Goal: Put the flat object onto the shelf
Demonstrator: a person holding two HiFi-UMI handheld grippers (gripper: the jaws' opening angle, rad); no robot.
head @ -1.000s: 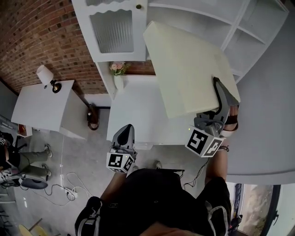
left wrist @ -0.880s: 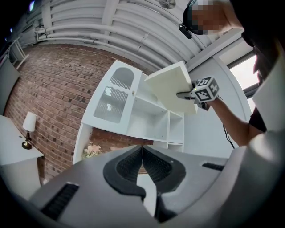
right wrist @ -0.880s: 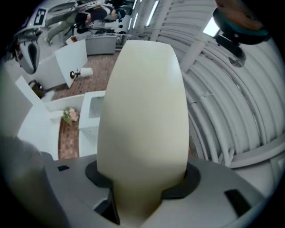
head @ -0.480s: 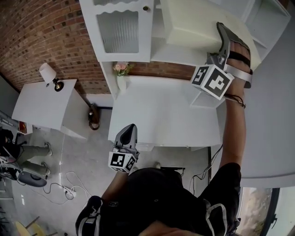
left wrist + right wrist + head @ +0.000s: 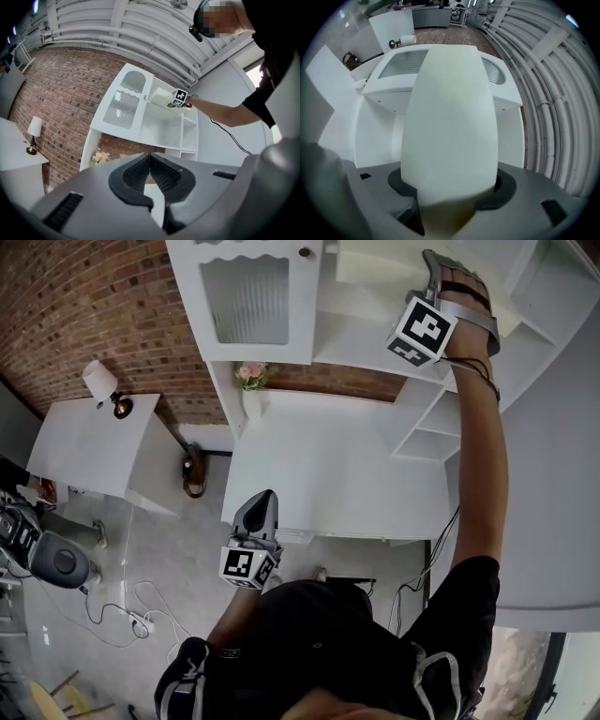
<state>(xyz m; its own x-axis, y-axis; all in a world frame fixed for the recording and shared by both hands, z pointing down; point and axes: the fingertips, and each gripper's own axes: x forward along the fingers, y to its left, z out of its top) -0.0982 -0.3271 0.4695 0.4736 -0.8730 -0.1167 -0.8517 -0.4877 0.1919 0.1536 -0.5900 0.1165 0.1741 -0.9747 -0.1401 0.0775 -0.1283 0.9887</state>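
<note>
The flat object is a thick cream board (image 5: pixel 373 262), lying at the top of the white shelf unit (image 5: pixel 375 338). My right gripper (image 5: pixel 434 261) is raised to it on an outstretched arm. In the right gripper view the board (image 5: pixel 450 117) fills the space between the jaws of the right gripper (image 5: pixel 449 190) and touches both pads; the jaws are opening. The left gripper view shows the board (image 5: pixel 161 97) far off, high on the shelf unit (image 5: pixel 164 129). My left gripper (image 5: pixel 262 498) hangs low in front of the desk, shut and empty (image 5: pixel 149 158).
A white desk (image 5: pixel 328 474) stands under the shelf unit, with a flower vase (image 5: pixel 249 382) at its back left. A glass-fronted cabinet door (image 5: pixel 248 298) is left of the open shelves. A side table with a lamp (image 5: pixel 100 385) stands left. Cables (image 5: pixel 131 615) lie on the floor.
My right gripper has carried the board up and back, from above the desk to the top of the shelf unit. The left gripper has stayed where it was.
</note>
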